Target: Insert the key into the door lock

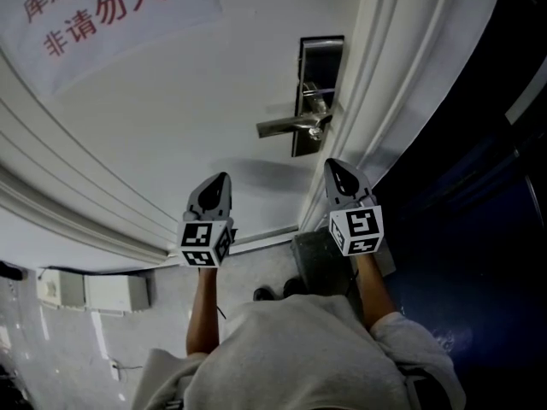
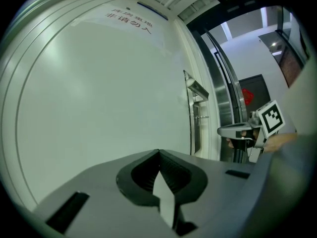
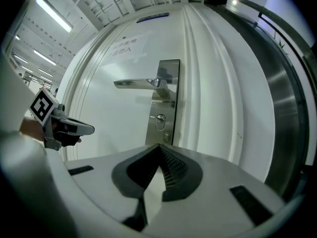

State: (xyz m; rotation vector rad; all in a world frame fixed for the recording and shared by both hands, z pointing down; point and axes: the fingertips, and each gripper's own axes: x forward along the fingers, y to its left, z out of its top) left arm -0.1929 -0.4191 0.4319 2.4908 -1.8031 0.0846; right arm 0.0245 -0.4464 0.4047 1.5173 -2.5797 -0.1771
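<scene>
one white door (image 1: 171,126), dim perhaps glossy floor (image 1: 43,357).

A white sign (image 1: 94,15) with red characters hung well above and left of the left gripper (image 1: 220,178). Pale wall boxes (image 1: 90,290) sat low, below and left of it. A dark glossy panel (image 1: 479,195) stood just right of the right gripper (image 1: 335,166).

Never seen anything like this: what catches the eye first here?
A silver lever handle on a metal lock plate stands out near the right edge of the white door, with a red-lettered sign upper left. Below, the left gripper and right gripper point toward the door, jaws shut.
</scene>
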